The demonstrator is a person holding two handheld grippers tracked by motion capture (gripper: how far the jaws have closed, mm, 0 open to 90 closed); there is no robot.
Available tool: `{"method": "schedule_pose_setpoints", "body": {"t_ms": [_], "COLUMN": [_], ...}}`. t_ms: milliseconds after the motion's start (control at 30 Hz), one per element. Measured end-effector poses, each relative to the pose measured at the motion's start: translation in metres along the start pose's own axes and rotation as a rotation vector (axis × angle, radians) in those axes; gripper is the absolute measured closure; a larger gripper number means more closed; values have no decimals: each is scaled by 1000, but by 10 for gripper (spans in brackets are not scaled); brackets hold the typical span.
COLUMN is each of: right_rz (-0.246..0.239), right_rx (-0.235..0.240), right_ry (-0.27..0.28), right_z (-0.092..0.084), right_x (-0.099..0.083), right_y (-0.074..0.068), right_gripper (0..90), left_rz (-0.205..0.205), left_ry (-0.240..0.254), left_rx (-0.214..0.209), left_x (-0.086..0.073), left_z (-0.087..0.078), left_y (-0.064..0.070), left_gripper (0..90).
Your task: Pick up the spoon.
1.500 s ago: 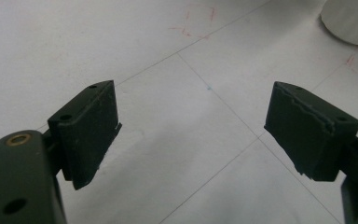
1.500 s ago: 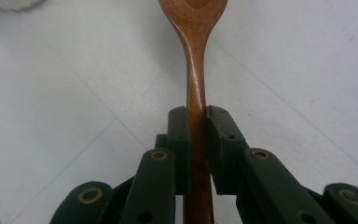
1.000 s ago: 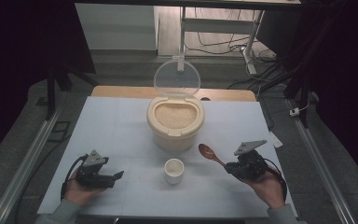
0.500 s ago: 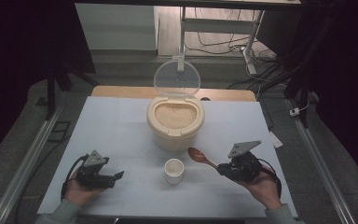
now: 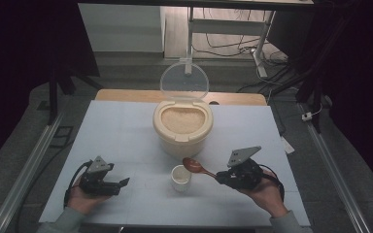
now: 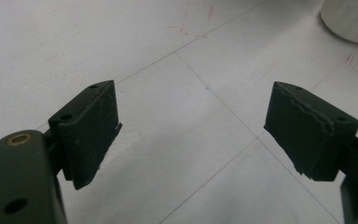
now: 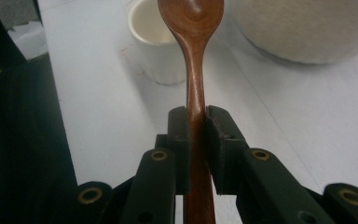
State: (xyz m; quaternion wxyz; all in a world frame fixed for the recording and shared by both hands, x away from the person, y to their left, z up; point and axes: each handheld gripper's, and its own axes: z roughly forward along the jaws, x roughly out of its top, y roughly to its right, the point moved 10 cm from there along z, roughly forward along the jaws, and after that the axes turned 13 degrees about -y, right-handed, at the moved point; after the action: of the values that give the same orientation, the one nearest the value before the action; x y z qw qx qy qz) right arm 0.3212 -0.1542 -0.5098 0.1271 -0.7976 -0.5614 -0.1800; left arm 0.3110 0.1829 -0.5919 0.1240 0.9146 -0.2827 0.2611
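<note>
Spoon (image 7: 195,70) clamped in right tool (image 7: 196,126), handle end hidden; left tool (image 6: 191,135) gapes empty

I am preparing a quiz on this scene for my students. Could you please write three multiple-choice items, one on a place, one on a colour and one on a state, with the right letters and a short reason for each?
1. Where does the small cup stand?
A. on the table, in front of the rice container
B. behind the rice container
C. inside the rice container

2. What colour is the spoon?
A. white
B. reddish brown
C. blue

3. How is the left gripper?
A. shut on the spoon
B. shut on the cup
C. open, holding nothing

Answers:
1 A: the high view shows the cup nearer the person than the container.
2 B: the right gripper view shows brown wood clamped in the right gripper.
3 C: the left gripper view shows its jaws wide apart over bare table.
</note>
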Motion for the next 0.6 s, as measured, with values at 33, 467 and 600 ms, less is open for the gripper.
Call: {"method": "schedule_pose_setpoints", "body": {"t_ms": [33, 467, 600], "right_rz": [-15, -78, -90], "right_rx": [7, 27, 29], "right_ry": [-2, 4, -6], "right_z": [2, 11, 12], "right_x": [5, 21, 21], "right_y": [-2, -10, -12], "right_gripper": [795, 795, 795], "left_rz": [-1, 6, 21], "left_ry": [-1, -6, -2], "left_rx": [-2, -9, -28], "left_x": [0, 1, 4], "left_z": [0, 1, -1], "left_y": [0, 3, 8], "left_gripper": [171, 174, 179]}}
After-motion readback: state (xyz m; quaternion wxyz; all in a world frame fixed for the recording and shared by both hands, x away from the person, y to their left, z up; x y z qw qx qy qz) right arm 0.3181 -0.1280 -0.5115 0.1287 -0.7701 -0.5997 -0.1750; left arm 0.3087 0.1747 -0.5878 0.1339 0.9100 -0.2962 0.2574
